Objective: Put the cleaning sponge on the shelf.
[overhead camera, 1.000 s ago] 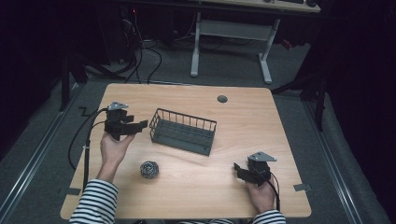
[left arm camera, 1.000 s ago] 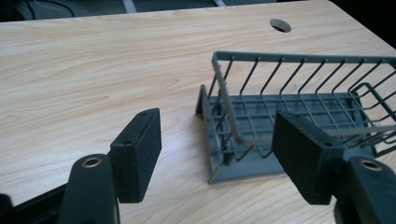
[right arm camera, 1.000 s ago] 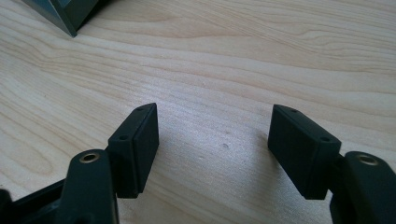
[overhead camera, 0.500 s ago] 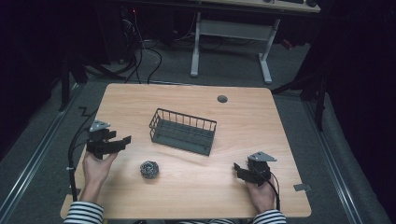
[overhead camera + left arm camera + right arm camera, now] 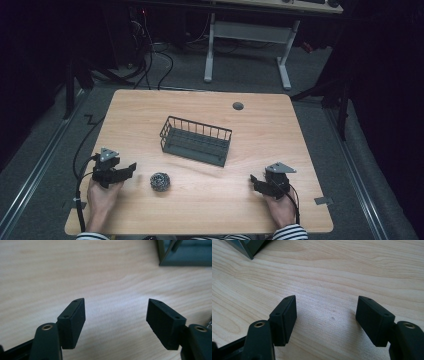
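Left gripper is resting low over the table, just left of the steel scouring ball; its jaws are standing apart with nothing but bare wood between them in the left gripper view. It is pointing toward the ball, not touching it.

Scouring ball is sitting on the wood just beside the wire basket, off the basket's near-left corner, clear of it.

Handling judgement: a springy tangle of metal wire, very light, giving under pressure, rough enough not to slip. Likely rolling or skidding if nudged from one side. Best taken across its middle, jaws straddling it from above, closing gently until the coils are compressing.

Right gripper is lying well right of the ball, near the basket's near-right corner; jaws parted, holding nothing.
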Action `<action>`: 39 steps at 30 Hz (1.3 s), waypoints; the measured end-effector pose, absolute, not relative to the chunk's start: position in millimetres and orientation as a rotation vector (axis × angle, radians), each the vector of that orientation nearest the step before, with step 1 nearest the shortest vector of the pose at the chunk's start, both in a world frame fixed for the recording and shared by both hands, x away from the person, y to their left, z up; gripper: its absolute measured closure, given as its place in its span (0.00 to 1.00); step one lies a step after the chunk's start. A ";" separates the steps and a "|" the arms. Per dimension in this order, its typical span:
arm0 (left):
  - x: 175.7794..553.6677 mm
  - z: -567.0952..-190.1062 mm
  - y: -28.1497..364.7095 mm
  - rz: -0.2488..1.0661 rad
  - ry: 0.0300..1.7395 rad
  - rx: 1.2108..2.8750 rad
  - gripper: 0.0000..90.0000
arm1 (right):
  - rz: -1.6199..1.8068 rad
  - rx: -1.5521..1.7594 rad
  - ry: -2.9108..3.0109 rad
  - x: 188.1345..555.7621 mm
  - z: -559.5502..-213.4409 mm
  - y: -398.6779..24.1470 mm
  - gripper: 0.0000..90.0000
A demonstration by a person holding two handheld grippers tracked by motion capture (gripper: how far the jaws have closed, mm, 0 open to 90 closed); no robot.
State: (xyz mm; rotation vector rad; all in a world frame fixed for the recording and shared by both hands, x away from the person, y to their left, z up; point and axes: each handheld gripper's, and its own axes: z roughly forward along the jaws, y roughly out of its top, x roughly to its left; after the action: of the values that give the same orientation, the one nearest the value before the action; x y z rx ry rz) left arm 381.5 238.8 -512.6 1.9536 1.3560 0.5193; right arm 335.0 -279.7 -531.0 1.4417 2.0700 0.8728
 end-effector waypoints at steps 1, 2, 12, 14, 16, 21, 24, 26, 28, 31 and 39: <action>379.9 -520.0 237.1 0.535 1.363 1.975 0.35 | 0.873 1.442 2.071 335.1 -531.1 -279.5 0.37; 379.2 -523.0 236.4 0.536 1.366 1.984 0.35 | 0.873 1.440 2.073 335.2 -531.0 -279.6 0.36; 373.1 -535.0 237.1 0.577 1.378 1.964 0.35 | 0.868 1.434 2.092 336.8 -530.1 -279.8 0.35; 371.7 -536.0 237.7 0.584 1.374 1.958 0.34 | 0.866 1.435 2.100 337.6 -529.8 -279.2 0.34; 370.0 -537.2 238.0 0.595 1.372 1.946 0.34 | 0.889 1.440 2.112 337.2 -528.9 -279.4 0.33; 369.5 -537.4 237.5 0.591 1.373 1.946 0.32 | 0.931 1.394 2.123 332.3 -519.4 -274.5 0.33; 369.2 -537.5 237.2 0.590 1.374 1.944 0.31 | 0.960 1.353 2.141 329.2 -512.1 -266.5 0.33; 369.1 -537.3 237.1 0.588 1.375 1.949 0.31 | 0.966 1.314 2.161 326.9 -509.1 -260.0 0.33; 369.2 -537.6 236.7 0.593 1.375 1.946 0.30 | 0.975 1.286 2.188 325.5 -507.4 -254.7 0.33; 369.0 -537.5 236.8 0.589 1.374 1.947 0.30 | 1.007 1.239 2.220 322.5 -503.5 -245.2 0.34; 368.9 -537.4 237.0 0.587 1.375 1.948 0.30 | 1.069 1.156 2.336 323.6 -500.5 -214.9 0.37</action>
State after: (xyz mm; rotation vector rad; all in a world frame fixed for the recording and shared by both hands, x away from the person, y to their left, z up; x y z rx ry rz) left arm 368.9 237.0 -537.4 1.9478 1.3746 0.5872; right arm 323.6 -214.9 -500.5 1.1563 2.3357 1.0694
